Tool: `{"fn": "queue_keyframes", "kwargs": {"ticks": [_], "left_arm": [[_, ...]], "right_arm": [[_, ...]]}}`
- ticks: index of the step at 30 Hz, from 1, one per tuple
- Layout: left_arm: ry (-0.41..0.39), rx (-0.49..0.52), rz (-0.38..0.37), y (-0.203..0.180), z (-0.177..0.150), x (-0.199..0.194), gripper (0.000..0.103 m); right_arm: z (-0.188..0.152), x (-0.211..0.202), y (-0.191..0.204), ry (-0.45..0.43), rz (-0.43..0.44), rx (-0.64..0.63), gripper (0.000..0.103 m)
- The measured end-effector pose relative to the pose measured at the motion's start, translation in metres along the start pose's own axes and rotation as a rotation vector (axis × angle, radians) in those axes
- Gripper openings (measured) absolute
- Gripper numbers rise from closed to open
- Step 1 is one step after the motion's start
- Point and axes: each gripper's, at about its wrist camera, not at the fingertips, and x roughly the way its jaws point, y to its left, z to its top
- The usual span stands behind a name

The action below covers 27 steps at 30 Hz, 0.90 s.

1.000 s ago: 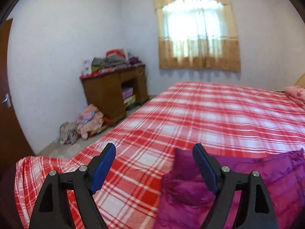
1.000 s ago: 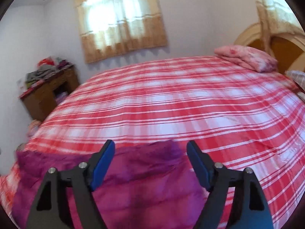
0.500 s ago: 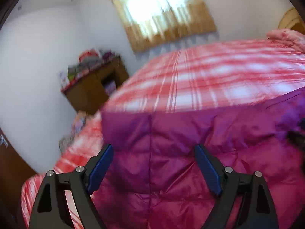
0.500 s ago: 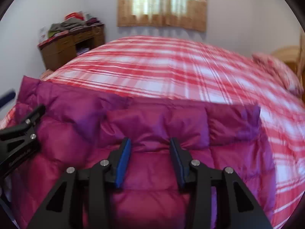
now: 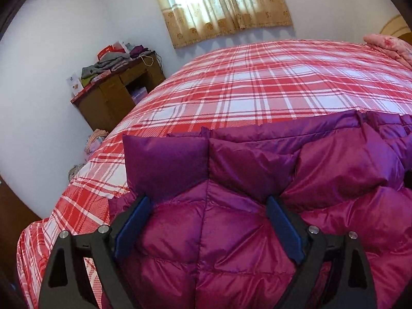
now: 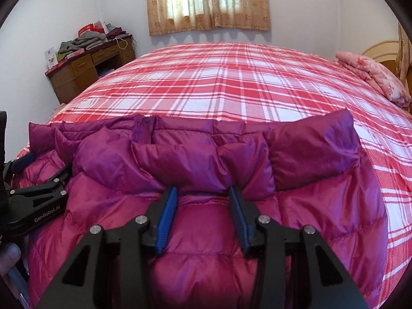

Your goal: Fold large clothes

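Puffy magenta quilted down jacket (image 6: pixel 211 221) spread on red-and-white plaid bedspread (image 6: pixel 231 90) at bed's near edge — 1 fold started. Left gripper (image 5: pixel 206 200) wide apart, right gripper (image 6: pixel 203 193) half-closed, straddling padding — neither clamped. Most folds left.

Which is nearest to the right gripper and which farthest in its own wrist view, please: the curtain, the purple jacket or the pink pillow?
1. Purple jacket, right at the right gripper, which sits open against it.
2. Pink pillow, at the bed's far right.
3. Curtain, on the back wall.
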Motion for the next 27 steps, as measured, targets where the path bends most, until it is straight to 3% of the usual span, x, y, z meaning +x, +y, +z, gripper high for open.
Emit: {"fn": "queue_keyframes", "kwargs": {"ticks": [27], "left_arm": [[0.035,-0.001,-0.001,-0.002,0.001,0.012,0.095]], "right_arm": [[0.003,0.015,0.0,0.053,-0.019,0.001,0.045]]}}
